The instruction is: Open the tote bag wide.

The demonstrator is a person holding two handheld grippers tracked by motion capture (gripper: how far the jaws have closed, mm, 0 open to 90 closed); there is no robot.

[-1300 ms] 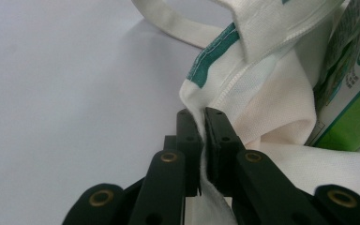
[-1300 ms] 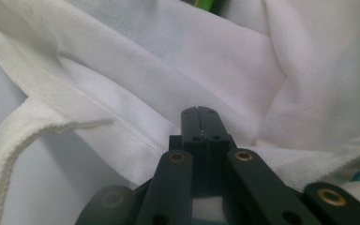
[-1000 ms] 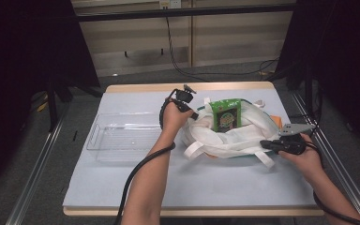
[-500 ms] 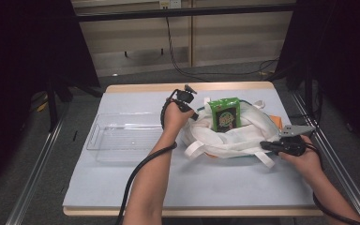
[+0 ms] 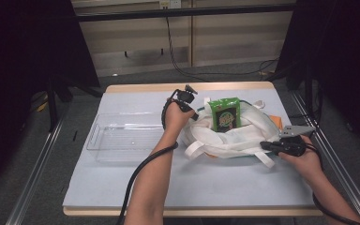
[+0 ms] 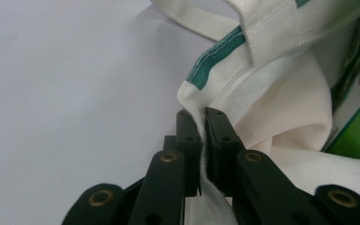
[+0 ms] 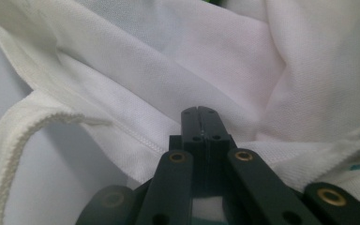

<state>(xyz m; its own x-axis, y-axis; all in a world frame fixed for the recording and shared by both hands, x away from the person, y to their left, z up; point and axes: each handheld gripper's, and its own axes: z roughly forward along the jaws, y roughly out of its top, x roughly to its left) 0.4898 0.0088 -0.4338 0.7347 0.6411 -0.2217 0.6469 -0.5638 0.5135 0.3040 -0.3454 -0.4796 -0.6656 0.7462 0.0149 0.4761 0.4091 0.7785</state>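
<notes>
High view: both grippers' fingers on white bag

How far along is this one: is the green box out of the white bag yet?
Not yet. Done: both grippers have the white bag pinched, the left gripper on its hem, the right gripper on a fold of cloth. In hand: the mouth is held open and the green box stands up out of it. Left, probably: getting the box into the clear tray.

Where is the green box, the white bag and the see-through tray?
green box (image 5: 225,114), high view, on its printed front face.
white bag (image 5: 243,140), high view, on the cloth below the box.
see-through tray (image 5: 95,139), high view, on its left wall.
</notes>
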